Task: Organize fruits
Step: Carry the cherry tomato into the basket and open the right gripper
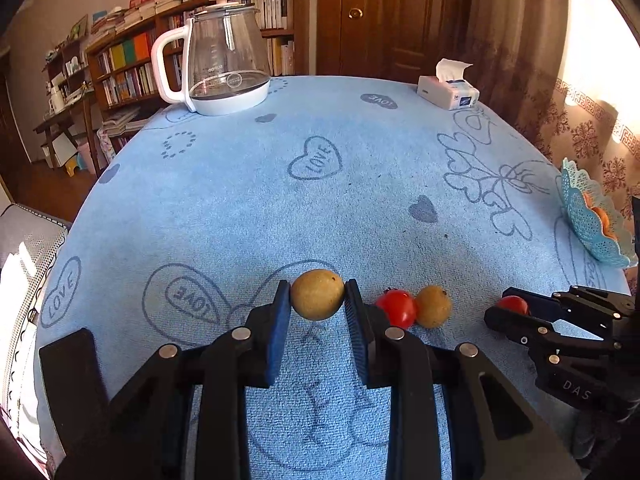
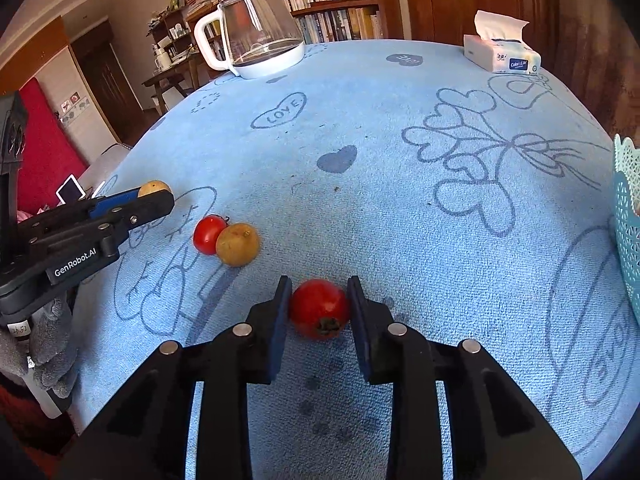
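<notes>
My left gripper is shut on a yellow-brown round fruit just above the blue cloth. My right gripper is shut on a red tomato-like fruit, stem end toward the camera. Between the two grippers a second red fruit touches a second yellow-brown fruit on the cloth; they also show in the right wrist view, red and yellow-brown. A pale blue lattice basket with orange fruit inside stands at the far right edge.
A glass kettle with a white handle stands at the back left of the table. A tissue box sits at the back right. The blue patterned tablecloth covers the rounded table; its edges fall away left and right.
</notes>
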A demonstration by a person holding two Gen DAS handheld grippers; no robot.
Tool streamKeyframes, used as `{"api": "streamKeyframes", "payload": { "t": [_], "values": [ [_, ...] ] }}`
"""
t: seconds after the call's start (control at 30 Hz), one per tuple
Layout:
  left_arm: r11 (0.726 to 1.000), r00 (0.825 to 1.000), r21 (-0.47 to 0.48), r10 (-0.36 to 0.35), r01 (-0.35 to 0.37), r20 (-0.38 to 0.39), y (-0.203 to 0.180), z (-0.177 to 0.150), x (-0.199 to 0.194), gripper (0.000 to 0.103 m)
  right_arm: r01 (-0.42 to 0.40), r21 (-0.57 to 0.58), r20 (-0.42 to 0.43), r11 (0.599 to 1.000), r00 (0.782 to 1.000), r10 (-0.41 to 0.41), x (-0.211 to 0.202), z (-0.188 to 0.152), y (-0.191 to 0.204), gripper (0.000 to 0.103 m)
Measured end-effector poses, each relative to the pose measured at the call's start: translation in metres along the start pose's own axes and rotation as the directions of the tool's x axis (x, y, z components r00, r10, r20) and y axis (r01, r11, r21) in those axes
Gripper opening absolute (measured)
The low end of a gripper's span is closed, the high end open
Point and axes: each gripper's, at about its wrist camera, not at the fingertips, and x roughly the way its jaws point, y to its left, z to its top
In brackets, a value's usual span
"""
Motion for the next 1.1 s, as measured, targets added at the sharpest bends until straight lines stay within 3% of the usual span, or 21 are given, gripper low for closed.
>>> {"api": "streamKeyframes", "payload": {
  "t": [0.23,0.6,0.8,1.0,1.1],
  "values": [
    [1.000,1.000,0.010,-0.007,0.007,0.003,-0.006,0.000,-0.004,0.028,0.007,0.062,0.080,0.998,0.997,-0.012,-0.034,0.001,-0.023,0.029],
    [0.999,0.999,0.030,-0.034,0.034,0.011,-0.024,0.002,-0.010,0.028,0.085,0.251,0.228,0.964,0.963,-0.144,-0.101,0.006,-0.104,0.029],
    [0.998,0.999,0.046,-0.046,0.046,0.004,-0.034,0.002,-0.008,0.028,0.129,0.343,0.245,0.931,0.944,-0.221,-0.117,0.002,-0.143,0.029],
    [0.996,0.998,0.060,-0.060,0.060,-0.003,-0.043,0.002,-0.005,0.028,0.142,0.403,0.224,0.904,0.942,-0.248,-0.113,-0.003,-0.167,0.030],
    [0.995,0.998,0.069,-0.068,0.069,-0.005,-0.048,0.002,-0.004,0.028,0.109,0.441,0.222,0.891,0.949,-0.226,-0.112,-0.005,-0.176,0.038]
  ]
}}
